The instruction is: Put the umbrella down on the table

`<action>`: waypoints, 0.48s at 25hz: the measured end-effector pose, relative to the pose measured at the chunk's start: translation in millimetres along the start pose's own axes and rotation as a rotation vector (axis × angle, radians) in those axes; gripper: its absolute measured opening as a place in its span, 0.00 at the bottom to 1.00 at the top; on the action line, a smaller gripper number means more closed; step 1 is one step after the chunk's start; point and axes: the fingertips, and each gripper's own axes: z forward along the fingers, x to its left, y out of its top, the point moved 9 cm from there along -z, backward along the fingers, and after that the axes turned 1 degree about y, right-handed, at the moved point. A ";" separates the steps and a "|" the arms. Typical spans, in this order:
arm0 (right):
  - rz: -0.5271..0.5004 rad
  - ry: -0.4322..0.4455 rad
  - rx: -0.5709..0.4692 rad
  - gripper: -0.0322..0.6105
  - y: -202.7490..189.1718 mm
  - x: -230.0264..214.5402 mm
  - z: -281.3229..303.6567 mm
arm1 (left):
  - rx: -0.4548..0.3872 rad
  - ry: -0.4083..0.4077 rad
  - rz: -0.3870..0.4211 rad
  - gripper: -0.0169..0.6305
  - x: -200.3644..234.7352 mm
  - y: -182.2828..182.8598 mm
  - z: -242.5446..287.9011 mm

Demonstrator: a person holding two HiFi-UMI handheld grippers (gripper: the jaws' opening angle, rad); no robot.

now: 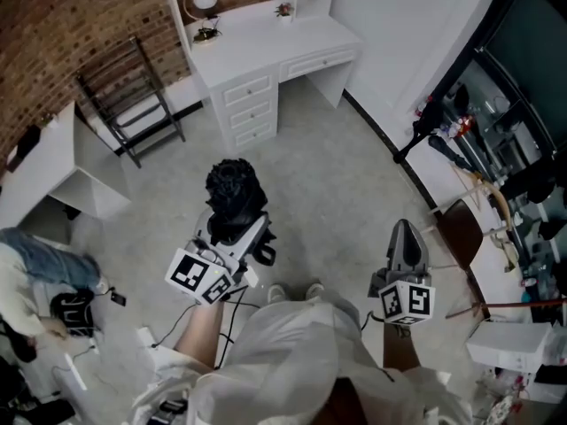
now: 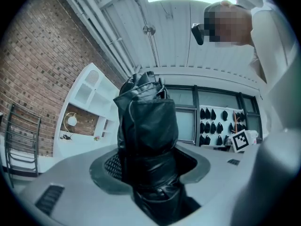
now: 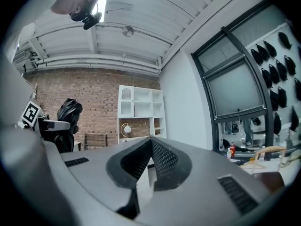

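Observation:
A folded black umbrella [image 1: 235, 187] stands upright between the jaws of my left gripper [image 1: 237, 227], which is shut on its lower part. In the left gripper view the umbrella [image 2: 146, 126] fills the middle and hides the gap of the left gripper [image 2: 150, 163]. My right gripper [image 1: 406, 237] is held out to the right over the floor, its tips together with nothing between them. The right gripper view shows the right gripper [image 3: 150, 142] with its jaws meeting at the tip. The white desk [image 1: 266, 42] with drawers stands ahead against the far wall, apart from both grippers.
A black folding rack [image 1: 133, 104] leans by the brick wall left of the desk. A low white table [image 1: 44, 162] stands at the left, with a crouching person [image 1: 35, 282] below it. A black stand [image 1: 425, 131] and cluttered shelves [image 1: 523, 228] line the right side.

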 end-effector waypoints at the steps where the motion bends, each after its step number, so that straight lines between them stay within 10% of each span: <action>1: -0.002 -0.004 0.006 0.08 -1.0 1.9 -0.3 | 0.002 -0.003 -0.009 0.44 2.8 -1.6 0.6; 12: -0.026 -0.024 0.010 0.08 7.9 -3.5 20.8 | -0.004 -0.031 -0.032 0.44 14.2 1.8 30.2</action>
